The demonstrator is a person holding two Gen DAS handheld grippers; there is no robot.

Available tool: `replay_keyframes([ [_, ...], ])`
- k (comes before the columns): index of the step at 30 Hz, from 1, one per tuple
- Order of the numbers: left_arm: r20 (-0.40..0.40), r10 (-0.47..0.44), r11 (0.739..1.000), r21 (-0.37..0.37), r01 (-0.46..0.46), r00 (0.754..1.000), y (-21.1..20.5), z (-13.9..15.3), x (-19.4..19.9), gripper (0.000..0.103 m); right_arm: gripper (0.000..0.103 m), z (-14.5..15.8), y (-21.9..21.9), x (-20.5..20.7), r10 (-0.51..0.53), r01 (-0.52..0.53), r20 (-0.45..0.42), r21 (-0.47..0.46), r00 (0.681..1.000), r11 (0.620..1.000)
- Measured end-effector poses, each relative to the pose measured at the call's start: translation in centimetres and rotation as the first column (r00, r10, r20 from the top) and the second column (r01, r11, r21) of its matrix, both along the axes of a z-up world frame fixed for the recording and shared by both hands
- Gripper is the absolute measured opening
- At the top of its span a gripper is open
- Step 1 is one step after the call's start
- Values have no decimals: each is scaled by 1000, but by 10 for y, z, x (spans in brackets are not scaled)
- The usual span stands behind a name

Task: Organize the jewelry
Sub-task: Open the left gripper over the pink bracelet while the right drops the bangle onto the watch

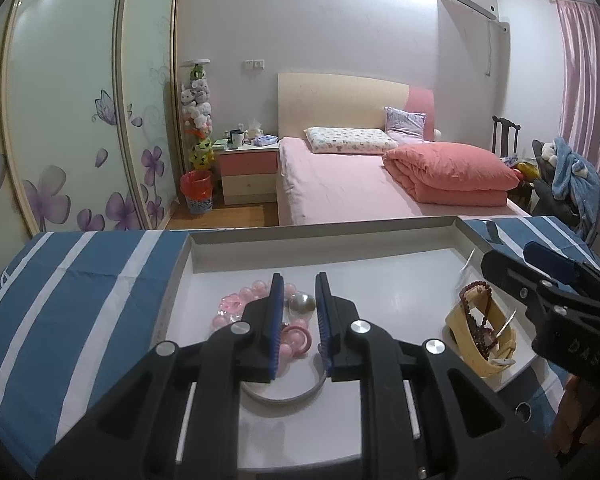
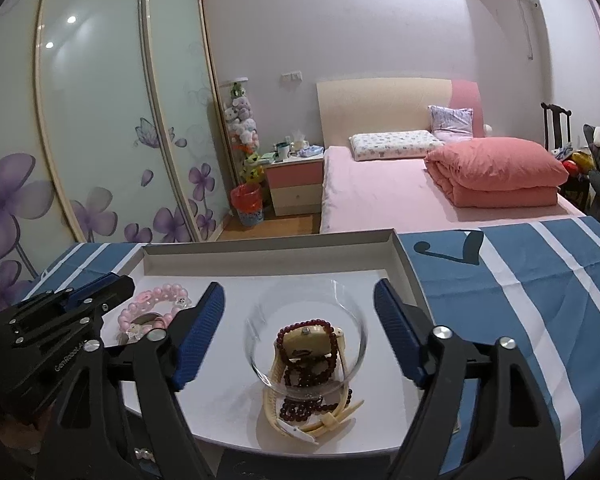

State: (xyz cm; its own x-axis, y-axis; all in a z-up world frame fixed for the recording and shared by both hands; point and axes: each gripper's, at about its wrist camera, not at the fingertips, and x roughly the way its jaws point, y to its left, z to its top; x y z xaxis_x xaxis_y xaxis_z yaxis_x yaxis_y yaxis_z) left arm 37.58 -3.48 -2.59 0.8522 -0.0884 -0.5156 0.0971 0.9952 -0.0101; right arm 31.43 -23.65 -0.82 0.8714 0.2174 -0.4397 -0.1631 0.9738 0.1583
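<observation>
A white tray (image 1: 380, 276) lies on a blue striped cloth. A pink bead bracelet (image 1: 236, 304) and a silver bangle (image 1: 288, 398) lie in its left part. My left gripper (image 1: 299, 286) hovers just over them, jaws partly open, nothing held. A cream watch (image 2: 300, 344) wrapped with a dark red bead string (image 2: 312, 364) sits in a clear glass bowl (image 2: 306, 336) at the tray's right. My right gripper (image 2: 298, 304) is wide open around the bowl, fingers clear of the glass. The bracelet also shows in the right wrist view (image 2: 156, 304).
The tray's raised rim (image 2: 404, 256) runs along its far and right sides. The blue and white striped cloth (image 2: 520, 280) covers the table. A bed (image 1: 360, 184), nightstand (image 1: 248, 172) and wardrobe (image 1: 80, 120) stand beyond the table.
</observation>
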Motion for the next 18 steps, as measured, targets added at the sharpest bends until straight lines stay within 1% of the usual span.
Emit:
replay_keyframes([
  [3, 1, 1, 1000, -2, -1, 1000, 0, 0, 0, 24, 79, 1, 3, -2, 7, -7, 9, -6, 1000, 1000],
  [7, 2, -1, 1000, -3, 1, 1000, 0, 0, 0, 28, 79, 2, 2, -4, 3, -3, 22, 1, 1000, 1000],
  [13, 12, -7, 1000, -2, 7, 1000, -1, 2, -3, 33, 79, 5, -1, -6, -8, 8, 32, 4, 999, 1000],
  [18, 19, -8, 1000, 13, 8, 1000, -2, 6, -11, 34, 79, 10, -1, -17, -11, 11, 46, -2, 999, 1000],
])
